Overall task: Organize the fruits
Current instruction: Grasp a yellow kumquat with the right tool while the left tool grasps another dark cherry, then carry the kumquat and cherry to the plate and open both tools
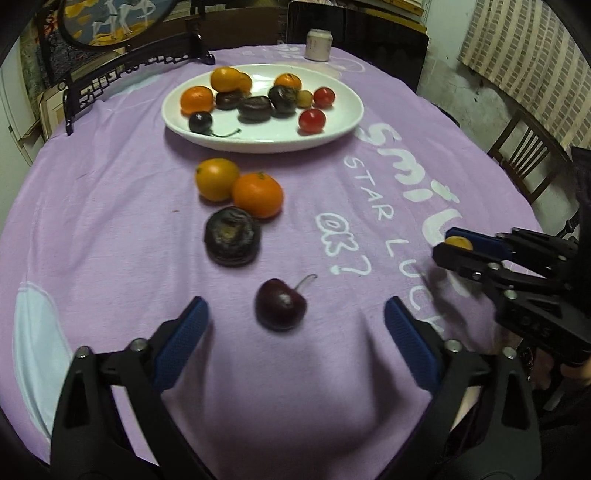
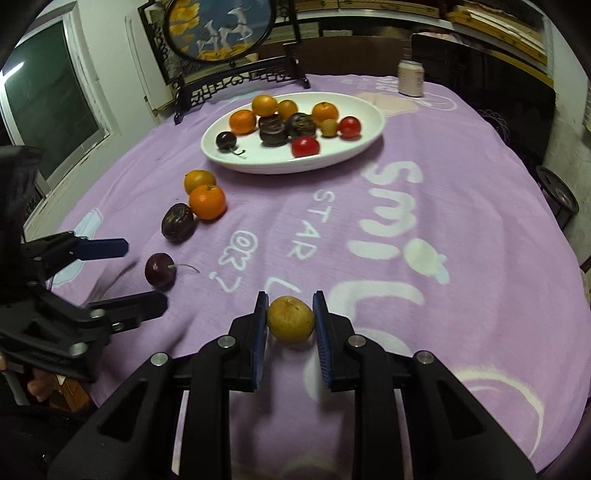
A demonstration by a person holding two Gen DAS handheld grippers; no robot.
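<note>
Purple-clothed surface (image 2: 461, 206). My right hand-held gripper (image 2: 290, 319) clamps longan (image 2: 290, 319); left hand-held gripper (image 1: 295, 325) wide around cherry (image 1: 280, 303). I carry longan level to plate (image 2: 365, 142).

I see a lilac tablecloth (image 2: 461, 206) with white lettering. At its far edge stands a pale can (image 2: 410, 79). Left of the can, a round painted screen (image 2: 218, 29) sits in a dark carved stand. A wooden chair (image 1: 528, 162) stands beside the tablecloth's right edge.
</note>
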